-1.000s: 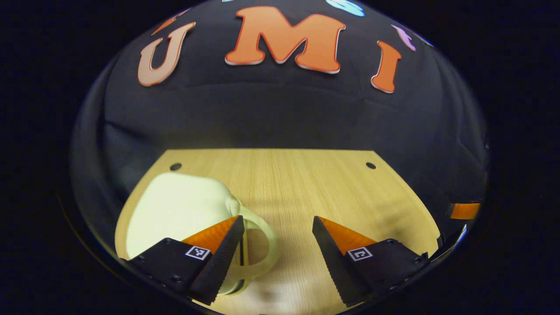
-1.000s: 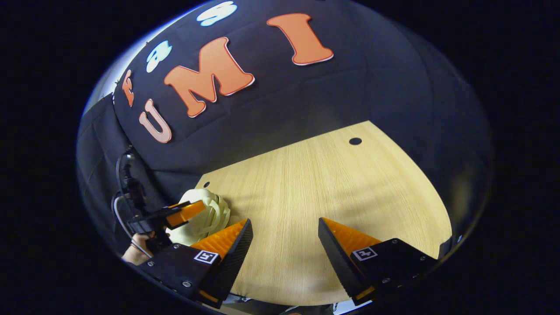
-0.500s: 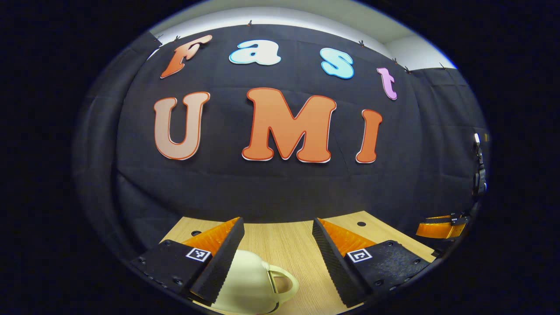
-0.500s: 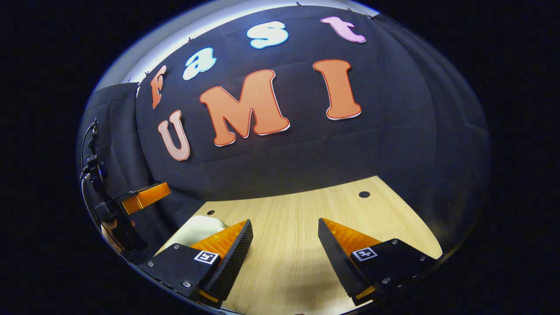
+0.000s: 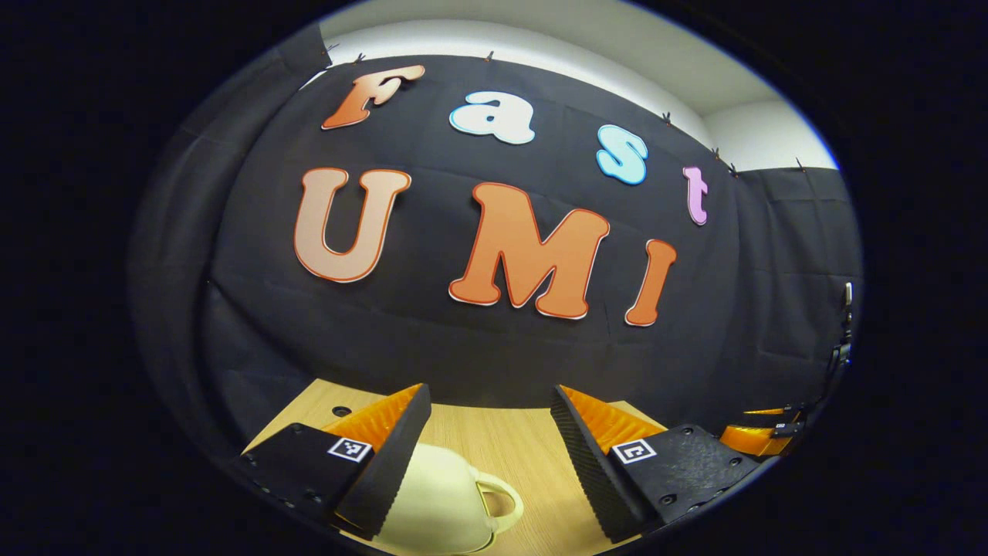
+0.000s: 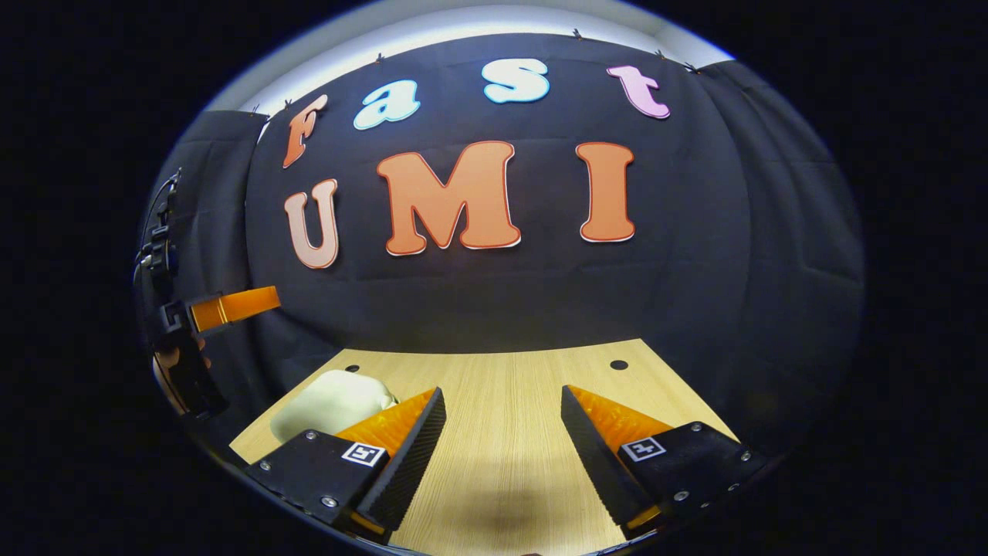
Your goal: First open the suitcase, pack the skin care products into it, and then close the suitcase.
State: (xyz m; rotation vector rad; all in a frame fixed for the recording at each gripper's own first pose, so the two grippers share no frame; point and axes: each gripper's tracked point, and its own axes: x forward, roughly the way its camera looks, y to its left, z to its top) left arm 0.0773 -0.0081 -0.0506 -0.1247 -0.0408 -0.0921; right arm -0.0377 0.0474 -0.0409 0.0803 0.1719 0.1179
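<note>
Left gripper view: the left gripper [image 5: 488, 428] was raised and tipped up toward the booth wall, its fingers [image 5: 390, 455] spread apart with nothing between them. Below and between them, nearer the left finger, sat the pale case [image 5: 436, 502] on the worktop [image 5: 494, 436], lid down and handle [image 5: 498, 502] pointing right. It looked shut, so the closing step seemed done and the gripper was held clear of it, probably to finish. At the far right edge the right gripper [image 5: 760, 436] showed, also lifted.

Right gripper view: the right gripper [image 6: 502, 436] was level over bare worktop [image 6: 502, 386], fingers [image 6: 413, 455] wide apart and gripping nothing. The case [image 6: 332, 401] lay at the left, just behind the left finger, well apart from any grasp. Farther left the left gripper [image 6: 231, 306] hung high above the worktop in a hand [image 6: 174, 363]; whether it gaped could not be told from here. No skin care products lay loose on the worktop, so they were presumably packed inside.
</note>
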